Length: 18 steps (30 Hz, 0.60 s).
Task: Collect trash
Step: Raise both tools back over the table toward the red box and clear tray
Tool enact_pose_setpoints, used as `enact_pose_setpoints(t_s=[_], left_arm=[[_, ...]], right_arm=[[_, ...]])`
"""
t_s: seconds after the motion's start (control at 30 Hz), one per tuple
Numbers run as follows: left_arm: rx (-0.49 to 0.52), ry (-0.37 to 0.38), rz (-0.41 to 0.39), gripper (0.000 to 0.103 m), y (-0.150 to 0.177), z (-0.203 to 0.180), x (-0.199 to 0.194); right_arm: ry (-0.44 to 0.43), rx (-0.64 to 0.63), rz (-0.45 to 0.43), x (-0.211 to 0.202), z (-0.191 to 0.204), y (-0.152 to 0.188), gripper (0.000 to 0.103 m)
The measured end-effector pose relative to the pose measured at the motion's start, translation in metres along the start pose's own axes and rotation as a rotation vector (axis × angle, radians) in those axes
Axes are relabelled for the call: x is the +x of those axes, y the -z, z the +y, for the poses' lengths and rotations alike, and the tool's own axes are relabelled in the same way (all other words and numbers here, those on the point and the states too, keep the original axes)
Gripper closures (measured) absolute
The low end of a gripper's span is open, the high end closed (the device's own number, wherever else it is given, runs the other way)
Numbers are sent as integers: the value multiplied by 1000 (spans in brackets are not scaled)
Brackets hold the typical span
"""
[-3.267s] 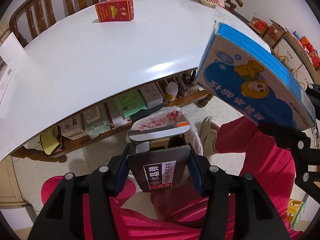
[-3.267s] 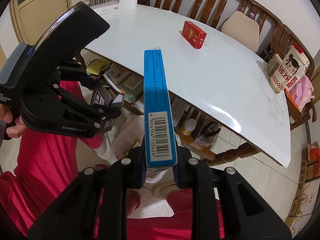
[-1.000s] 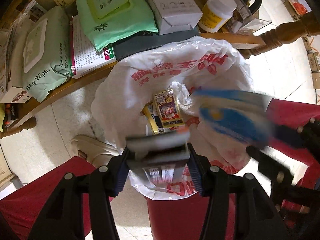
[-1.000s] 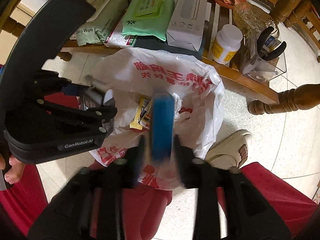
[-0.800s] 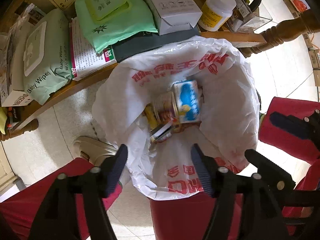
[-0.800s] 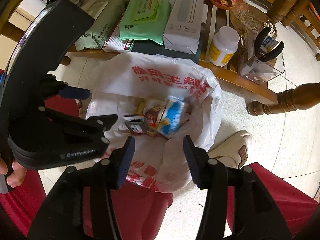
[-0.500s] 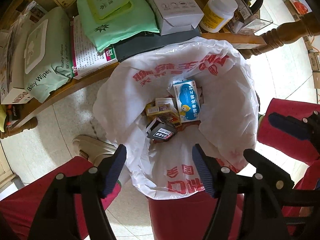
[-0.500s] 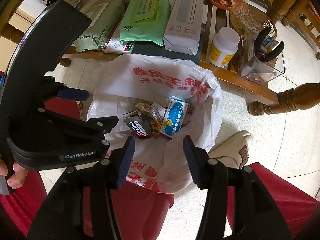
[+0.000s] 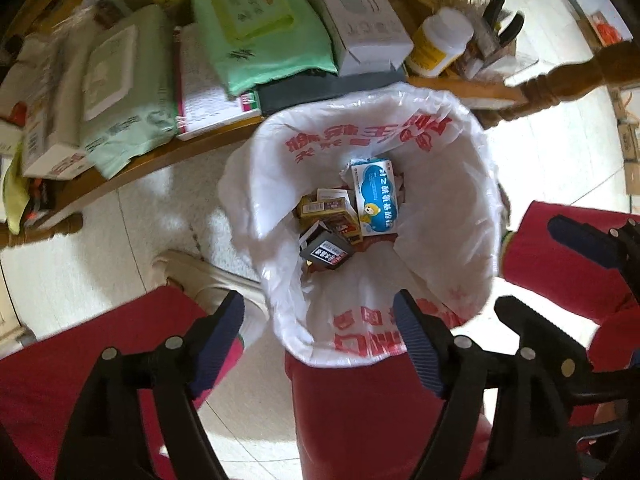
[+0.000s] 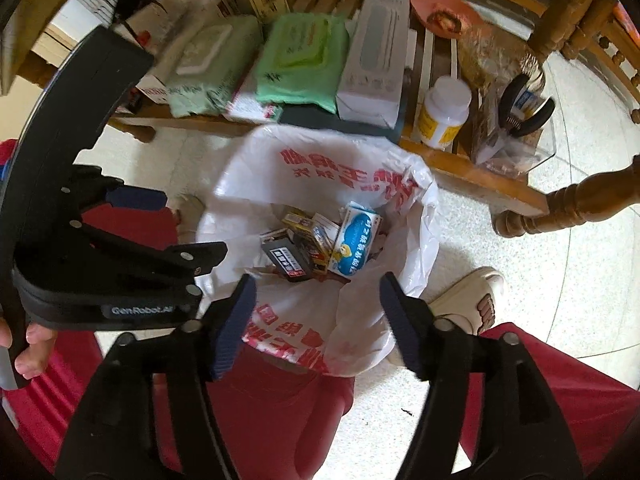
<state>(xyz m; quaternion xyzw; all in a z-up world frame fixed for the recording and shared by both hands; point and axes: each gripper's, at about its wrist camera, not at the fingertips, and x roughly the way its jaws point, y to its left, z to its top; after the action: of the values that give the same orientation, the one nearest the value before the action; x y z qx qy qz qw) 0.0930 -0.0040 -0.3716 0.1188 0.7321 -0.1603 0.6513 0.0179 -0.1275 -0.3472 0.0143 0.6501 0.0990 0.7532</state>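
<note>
**Both boxes dropped into the bin bag**

Released since a second ago, the dark box [image 9: 323, 249] and the blue box [image 9: 376, 197] now lie at the bottom of the white bag [image 9: 448, 168], among small yellow cartons. From the left wrist, the left gripper [image 9: 318, 334] hangs above the bag's rim, jaws spread wide and empty.

From the right wrist, the right gripper [image 10: 316, 312] is likewise spread apart, holding nothing, over the same bag [image 10: 416, 216]. The blue box [image 10: 354, 245] leans beside the dark box [image 10: 286, 260]. A white bottle [image 10: 442, 112] stands on the wooden shelf [image 10: 472, 168] behind.
</note>
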Motion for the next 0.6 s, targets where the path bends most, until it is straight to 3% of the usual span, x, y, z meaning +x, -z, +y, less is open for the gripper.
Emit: enact_pose_setpoints(t_s=[0.2,0.3,0.6], left_arm=[[-93,15,-56,23,35,15,-68],[-152,33,-109,21,44,23,-123],[-309,88,-323,15,4,48,-274]], right_arm=[[-51,-70,-90,-72,12,3,21],[-63,-141,-153,-123,14,-4,16],[-13,-269,-364,-250,-3,-62,14]])
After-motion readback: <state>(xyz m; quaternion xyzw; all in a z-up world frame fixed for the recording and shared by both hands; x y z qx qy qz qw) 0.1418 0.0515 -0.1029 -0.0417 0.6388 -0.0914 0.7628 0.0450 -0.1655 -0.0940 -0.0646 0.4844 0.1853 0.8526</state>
